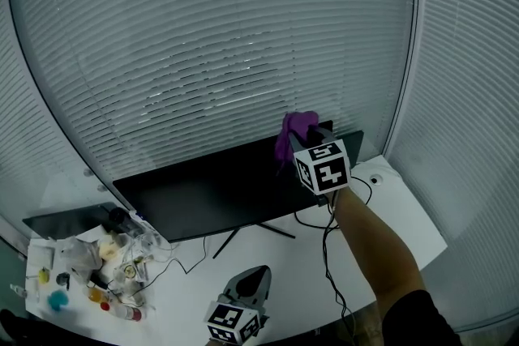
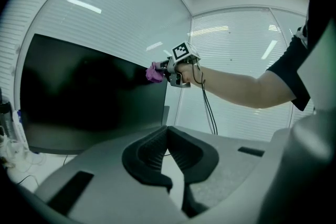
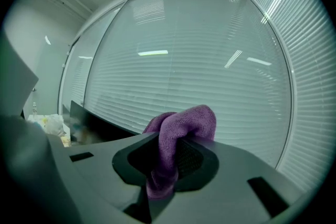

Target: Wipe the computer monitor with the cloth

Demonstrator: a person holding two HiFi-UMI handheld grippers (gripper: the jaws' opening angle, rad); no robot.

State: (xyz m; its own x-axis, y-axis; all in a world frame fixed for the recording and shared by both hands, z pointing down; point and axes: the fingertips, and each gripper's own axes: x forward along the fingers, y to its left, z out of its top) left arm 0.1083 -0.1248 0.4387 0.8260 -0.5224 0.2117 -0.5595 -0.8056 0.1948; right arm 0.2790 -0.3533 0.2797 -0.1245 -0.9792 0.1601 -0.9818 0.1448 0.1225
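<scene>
The black monitor (image 1: 227,190) stands on the white table (image 1: 300,271), screen dark. My right gripper (image 1: 306,140) is shut on a purple cloth (image 1: 292,128) and holds it at the monitor's upper right corner. In the right gripper view the cloth (image 3: 184,120) bulges up from between the jaws of the right gripper (image 3: 170,140), with the monitor's edge (image 3: 100,127) to the left. My left gripper (image 1: 255,278) sits low over the table's front, shut with nothing in it. From the left gripper view (image 2: 167,131) the monitor (image 2: 89,92) and the cloth (image 2: 154,73) lie ahead.
A heap of small bottles, wrappers and wires (image 1: 105,263) fills the table's left end beside a second dark screen (image 1: 69,219). A black cable (image 1: 331,255) trails under my right arm. The monitor's stand legs (image 1: 259,229) spread forward. Slatted blinds (image 1: 243,53) close the back.
</scene>
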